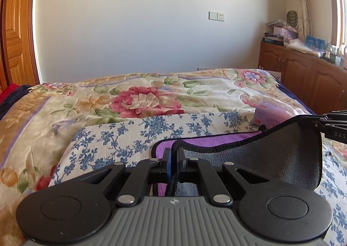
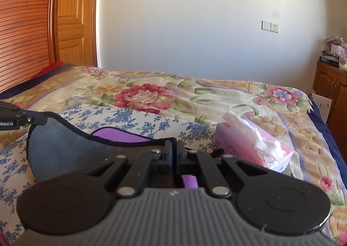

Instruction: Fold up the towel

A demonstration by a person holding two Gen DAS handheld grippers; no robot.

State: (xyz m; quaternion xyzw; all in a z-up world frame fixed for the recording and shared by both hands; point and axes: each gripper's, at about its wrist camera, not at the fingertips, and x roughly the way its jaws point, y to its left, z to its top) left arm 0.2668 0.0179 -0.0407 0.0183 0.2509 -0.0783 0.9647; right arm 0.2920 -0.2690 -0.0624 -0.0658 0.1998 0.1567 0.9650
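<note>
Here we pinch the towel (image 1: 288, 150) with both claws: left gripper (image 1: 173, 159) and right gripper (image 2: 176, 150) each clamp its dark hem, lifted above the blue-flowered cloth (image 1: 130, 135) on the bed.

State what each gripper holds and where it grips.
Both hold the towel: the left gripper and the right gripper each pinch its dark-trimmed edge, lifting it gray side up.

Two grippers, the left gripper (image 1: 173, 160) and right gripper (image 2: 174, 151), one towel (image 1: 288, 157) between them, one tissue box (image 2: 249, 148) right of the right gripper, one blue-flowered cloth (image 1: 121, 137) beneath both
</note>
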